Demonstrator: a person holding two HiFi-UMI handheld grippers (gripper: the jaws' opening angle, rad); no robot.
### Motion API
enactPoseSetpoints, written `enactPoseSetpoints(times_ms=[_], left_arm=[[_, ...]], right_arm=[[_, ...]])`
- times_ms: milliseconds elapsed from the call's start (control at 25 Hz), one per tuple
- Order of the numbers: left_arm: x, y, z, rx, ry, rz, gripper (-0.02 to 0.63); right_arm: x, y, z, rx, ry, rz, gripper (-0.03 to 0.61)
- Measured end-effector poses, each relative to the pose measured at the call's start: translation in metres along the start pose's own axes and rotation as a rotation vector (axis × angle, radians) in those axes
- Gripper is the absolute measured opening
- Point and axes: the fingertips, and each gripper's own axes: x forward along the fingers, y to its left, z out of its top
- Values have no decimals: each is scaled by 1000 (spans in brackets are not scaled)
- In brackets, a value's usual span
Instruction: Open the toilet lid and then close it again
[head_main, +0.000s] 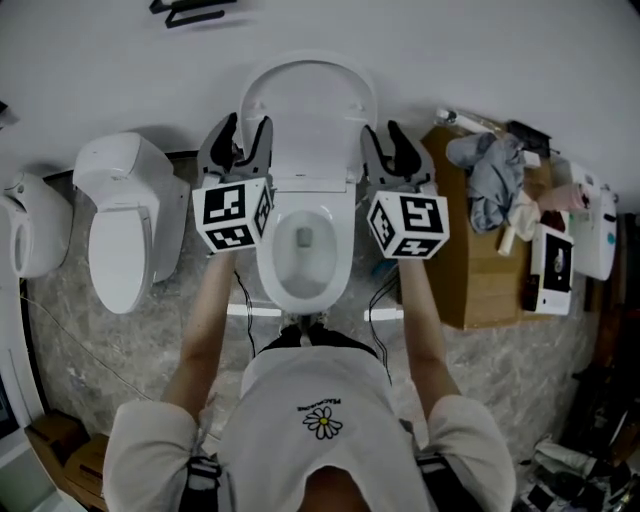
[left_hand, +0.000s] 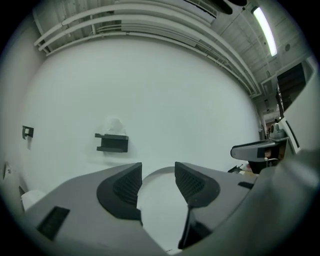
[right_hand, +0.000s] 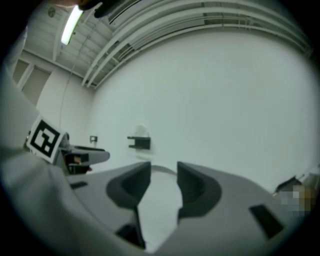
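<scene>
The white toilet lid (head_main: 308, 110) stands raised against the wall, above the open bowl (head_main: 303, 245). My left gripper (head_main: 245, 130) is at the lid's left edge and my right gripper (head_main: 385, 135) at its right edge, both pointing level at the wall. In the left gripper view the jaws of the left gripper (left_hand: 158, 175) stand apart, with the lid's white curve (left_hand: 159, 210) showing beyond the gap and nothing pressed between the pads. The right gripper (right_hand: 164, 172) is likewise open, with the lid (right_hand: 160, 210) visible through its gap.
A second white toilet (head_main: 125, 225) stands to the left, with another white fixture (head_main: 30, 225) beyond it. A brown box (head_main: 480, 270) topped with a grey cloth (head_main: 490, 175) sits close on the right. A black holder (left_hand: 112, 142) is fixed to the wall.
</scene>
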Motion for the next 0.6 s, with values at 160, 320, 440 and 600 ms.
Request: enactPoseSetpoints(times_ms=[160,320,440,600], left_arm=[[67,19,-22,52,103,-5,216],[122,32,-53,129,186,14,216],[153,44,-81,132,247,39,215],[173,59,-108,137,300,79,143]], right_arm=[[65,-26,-8,-24,72,0,177],[130,-43,-40,-109,195,-14,195],[163,-57,-71,-146,290,-40,195],[185,-71,-101,-186,384,-70,195]])
